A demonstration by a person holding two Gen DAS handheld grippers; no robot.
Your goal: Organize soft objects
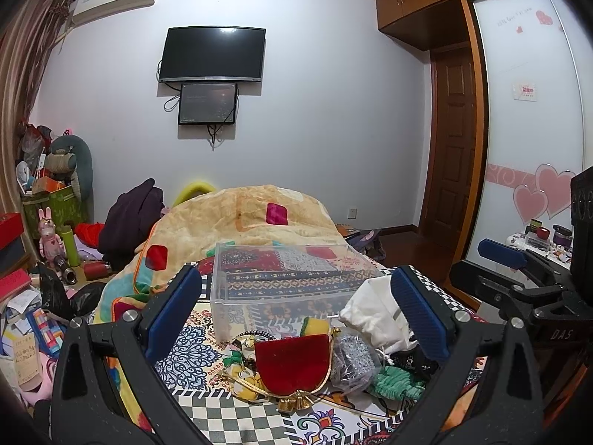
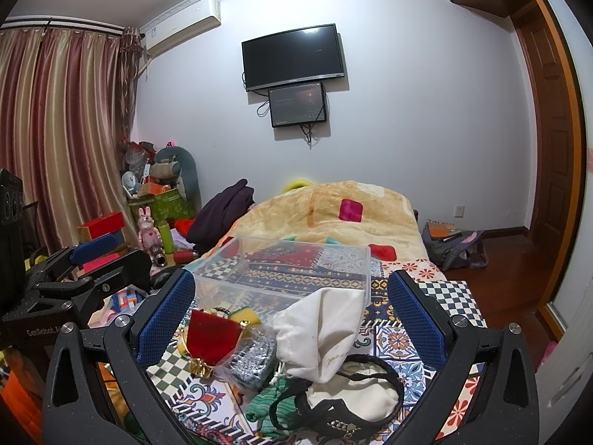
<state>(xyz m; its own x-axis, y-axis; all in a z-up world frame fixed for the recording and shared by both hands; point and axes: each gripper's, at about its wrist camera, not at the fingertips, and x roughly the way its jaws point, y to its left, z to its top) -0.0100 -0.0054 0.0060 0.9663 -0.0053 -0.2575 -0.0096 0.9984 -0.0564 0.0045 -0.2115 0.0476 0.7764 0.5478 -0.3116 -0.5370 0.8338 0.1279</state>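
Note:
A pile of soft items lies on the patterned bedspread [image 1: 192,356]: a red velvet pouch [image 1: 292,363] with gold trim, a yellow sponge [image 1: 315,326], a silver glitter item in plastic [image 1: 352,363], a white drawstring bag [image 1: 374,315], a green knit piece [image 1: 396,382]. A clear plastic bin [image 1: 281,278] stands empty behind them. My left gripper [image 1: 296,311] is open above the pile. My right gripper [image 2: 292,319] is open over the same pile: red pouch [image 2: 213,333], white bag [image 2: 322,330], green knit [image 2: 267,404], black headband [image 2: 370,367], bin [image 2: 296,263].
A folded beige blanket [image 1: 244,215] lies on the bed behind the bin. Clutter and boxes [image 1: 48,222] fill the floor at left. A backpack [image 2: 456,248] sits on the wooden floor at right. The wardrobe [image 1: 526,111] stands at right.

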